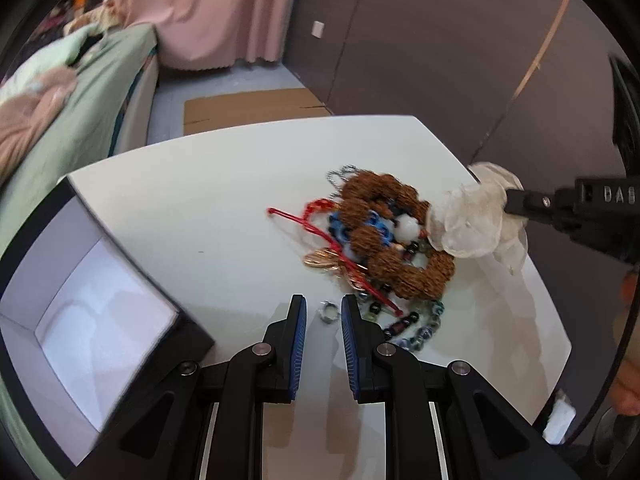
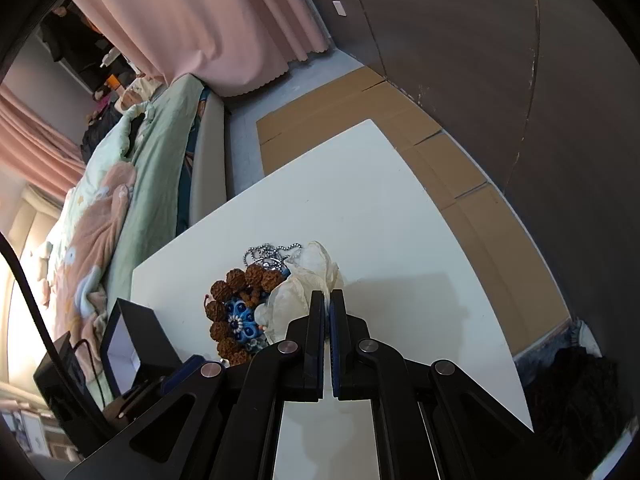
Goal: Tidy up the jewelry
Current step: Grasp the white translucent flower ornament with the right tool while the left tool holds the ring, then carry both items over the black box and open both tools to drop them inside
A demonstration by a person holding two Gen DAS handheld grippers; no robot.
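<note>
A tangled pile of jewelry lies on the white table [image 1: 208, 216]: a brown seed-bead bracelet [image 1: 400, 232], red cord [image 1: 296, 216], gold hoops [image 1: 320, 258], a dark bead strand [image 1: 404, 320] and a silver chain [image 1: 340, 174]. A small silver ring [image 1: 329, 312] lies between the fingertips of my left gripper [image 1: 323, 308], which is open around it. My right gripper [image 2: 327, 300] is shut on a white sheer scrunchie [image 2: 304, 280] and holds it over the pile's right edge; the scrunchie also shows in the left wrist view [image 1: 476, 212]. The pile also shows in the right wrist view [image 2: 236, 312].
An open black jewelry box with white lining [image 1: 88, 320] stands at the table's left; it also shows in the right wrist view [image 2: 132, 340]. A bed with green bedding [image 1: 80, 96] is beyond the table. Cardboard [image 1: 248, 110] lies on the floor. A dark wall [image 1: 440, 40] is at right.
</note>
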